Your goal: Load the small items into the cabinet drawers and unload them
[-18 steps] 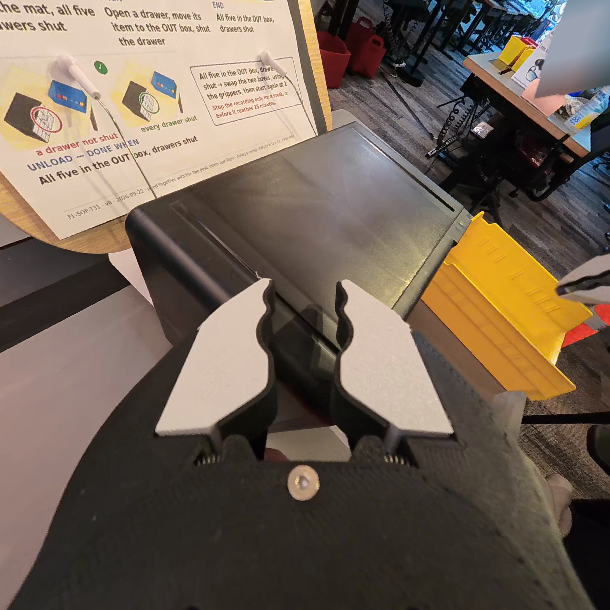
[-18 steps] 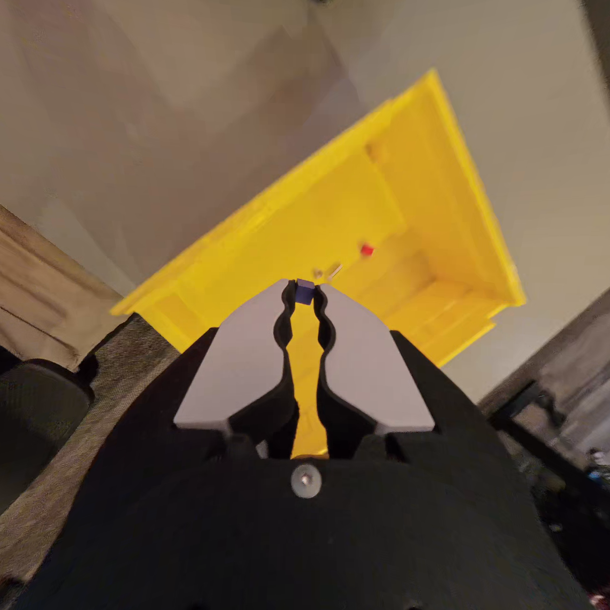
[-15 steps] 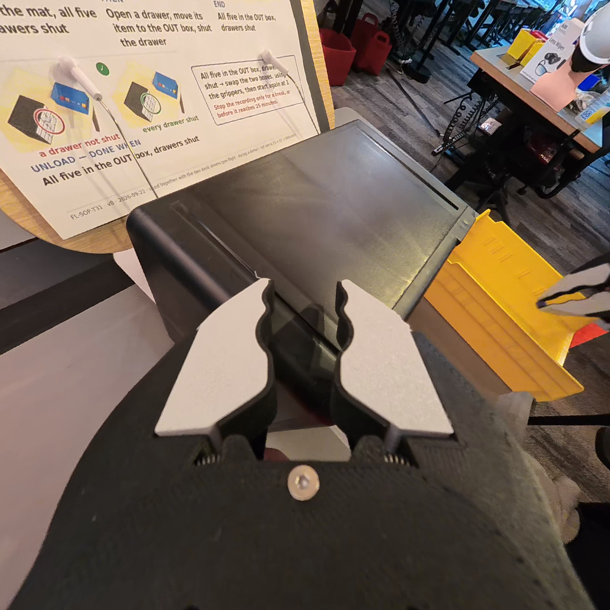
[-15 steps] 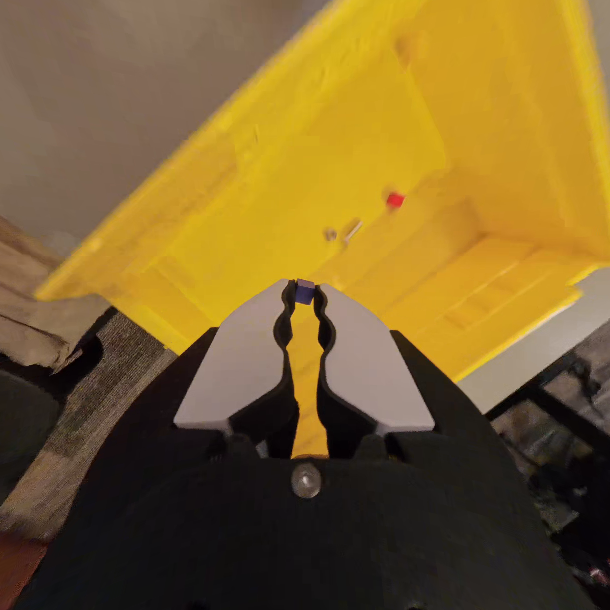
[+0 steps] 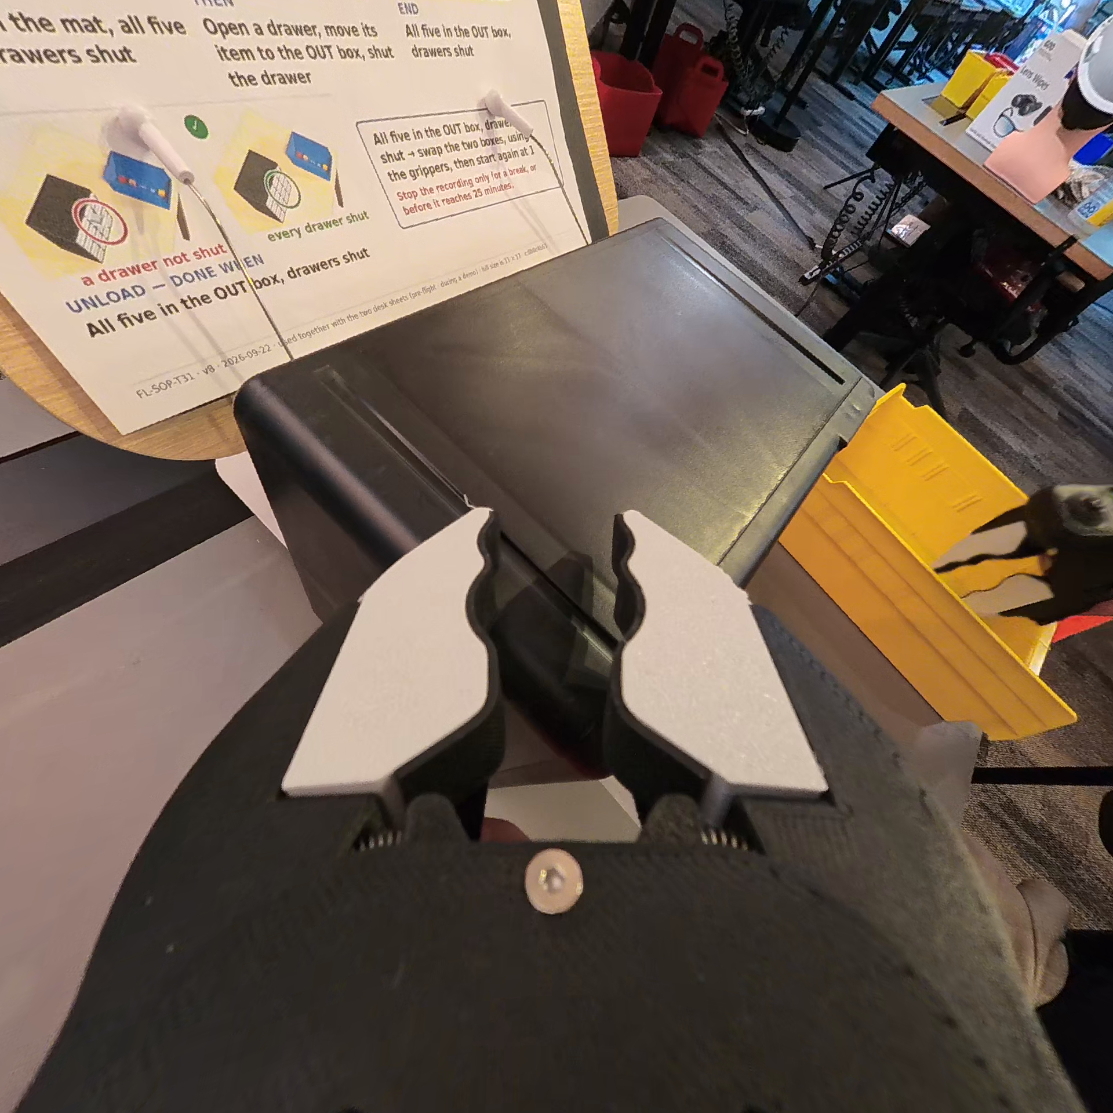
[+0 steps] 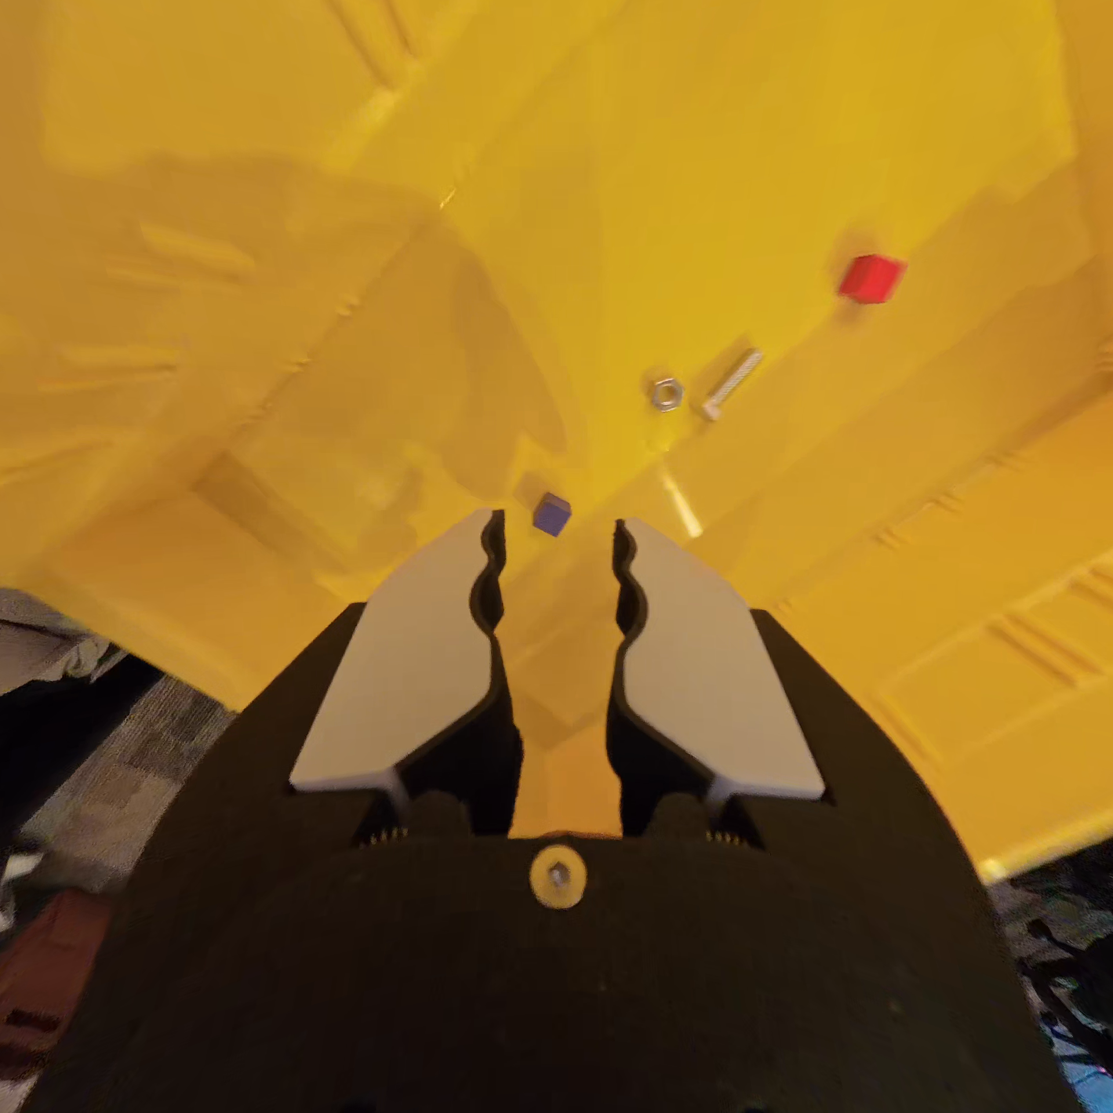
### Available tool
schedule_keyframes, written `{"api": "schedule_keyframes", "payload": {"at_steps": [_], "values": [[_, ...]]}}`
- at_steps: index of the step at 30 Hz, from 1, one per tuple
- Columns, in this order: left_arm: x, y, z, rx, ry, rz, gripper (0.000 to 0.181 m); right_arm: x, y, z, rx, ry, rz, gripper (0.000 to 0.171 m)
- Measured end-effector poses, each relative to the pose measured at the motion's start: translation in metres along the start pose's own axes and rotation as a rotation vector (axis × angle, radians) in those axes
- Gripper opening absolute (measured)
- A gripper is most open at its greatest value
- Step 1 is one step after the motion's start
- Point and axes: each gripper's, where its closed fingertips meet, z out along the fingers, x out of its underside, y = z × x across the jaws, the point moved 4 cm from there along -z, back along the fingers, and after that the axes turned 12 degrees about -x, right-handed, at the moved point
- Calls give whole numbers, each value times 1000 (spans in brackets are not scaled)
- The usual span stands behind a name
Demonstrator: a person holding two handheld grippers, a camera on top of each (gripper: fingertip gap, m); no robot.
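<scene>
Blue cube [image 6: 550,512] sits loose in my yellow bin [image 6: 241,180] just ahead of my right tongs [image 6: 557,524], spread and empty, so this unload drop looks done; next my left tongs [image 5: 554,524], parted, empty, over the cabinet [image 5: 602,373], need a drawer.

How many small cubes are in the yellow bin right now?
2: a blue cube just ahead of the open right gripper, and a red cube farther right. The gripper may hide others.
</scene>
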Motion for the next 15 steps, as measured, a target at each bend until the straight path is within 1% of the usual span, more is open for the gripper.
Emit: {"api": "schedule_keyframes", "payload": {"at_steps": [1,2,4,6,8,10,12,15], "values": [[0,0,0,-1,-1,1,36,-4,0,-12,25,-23,1,38],[0,0,0,-2,-1,2,36,-10,2,-28,65,-58,-7,35],[0,0,0,0,-3,1,37,-37,18,-66,133,-172,-85,30],[0,0,0,1,-4,1,37,-79,60,-100,142,-313,-278,23],[0,0,0,1,-6,-2,37,-125,117,-118,129,-414,-535,19],[0,0,0,-1,-11,-8,37,-167,174,-114,139,-438,-767,16],[0,0,0,-4,-12,-11,37,-205,220,-93,183,-438,-936,13],[0,0,0,-10,-6,-7,37,-256,250,-59,379,-410,-1095,11]]}}
